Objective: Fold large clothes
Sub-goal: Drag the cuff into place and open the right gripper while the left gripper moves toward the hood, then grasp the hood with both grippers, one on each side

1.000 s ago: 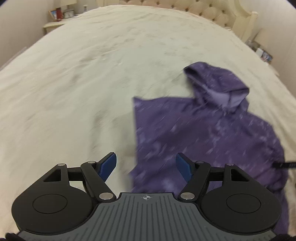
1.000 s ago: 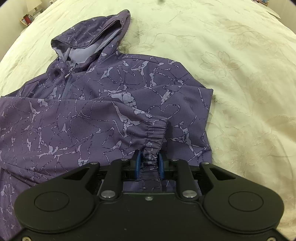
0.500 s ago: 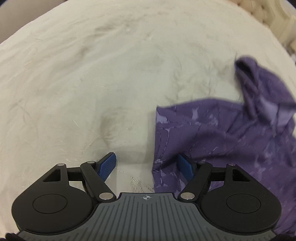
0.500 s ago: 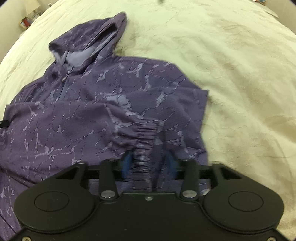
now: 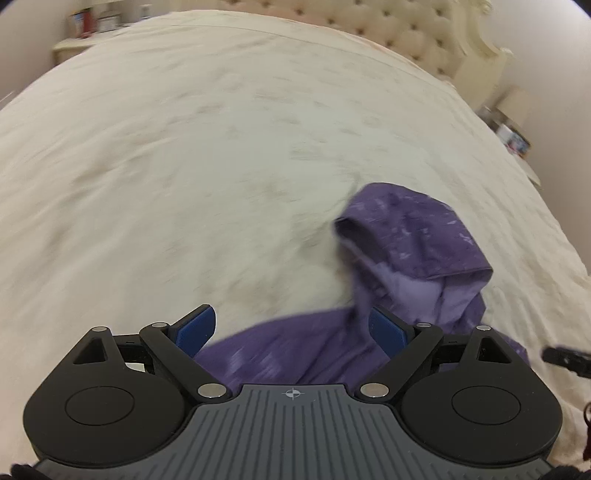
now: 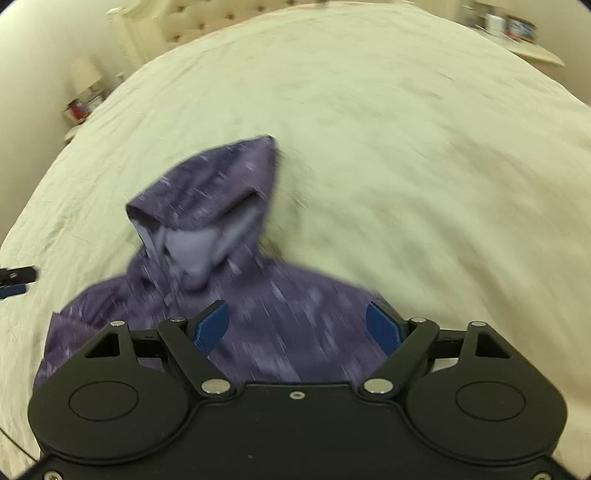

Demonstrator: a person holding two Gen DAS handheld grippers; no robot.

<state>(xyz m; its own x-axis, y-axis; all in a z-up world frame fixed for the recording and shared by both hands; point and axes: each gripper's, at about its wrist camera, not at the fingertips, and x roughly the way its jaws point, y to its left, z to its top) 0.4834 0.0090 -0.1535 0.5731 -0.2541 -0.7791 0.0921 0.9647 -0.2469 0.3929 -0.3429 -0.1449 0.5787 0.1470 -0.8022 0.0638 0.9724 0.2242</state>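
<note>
- A purple hoodie (image 6: 280, 325) with a pale marbled print is laid flat on the cream bedspread (image 6: 406, 155) of a bed, its hood (image 6: 214, 199) pointed toward the tufted headboard (image 5: 413, 33).
- The left gripper (image 5: 291, 332) is held above the hoodie's near part; its jaws have just been opening and are seen spread wide, the blue pads (image 5: 195, 328) clear of the cloth, nothing pinched.
- The right gripper (image 6: 299, 328) is held over the hoodie's body; its jaws have just been opening and are spread, with fabric seen beneath them but not clamped.
- Both views are blurred.
- A lamp (image 6: 85, 75) is seen on a bedside stand.
</note>
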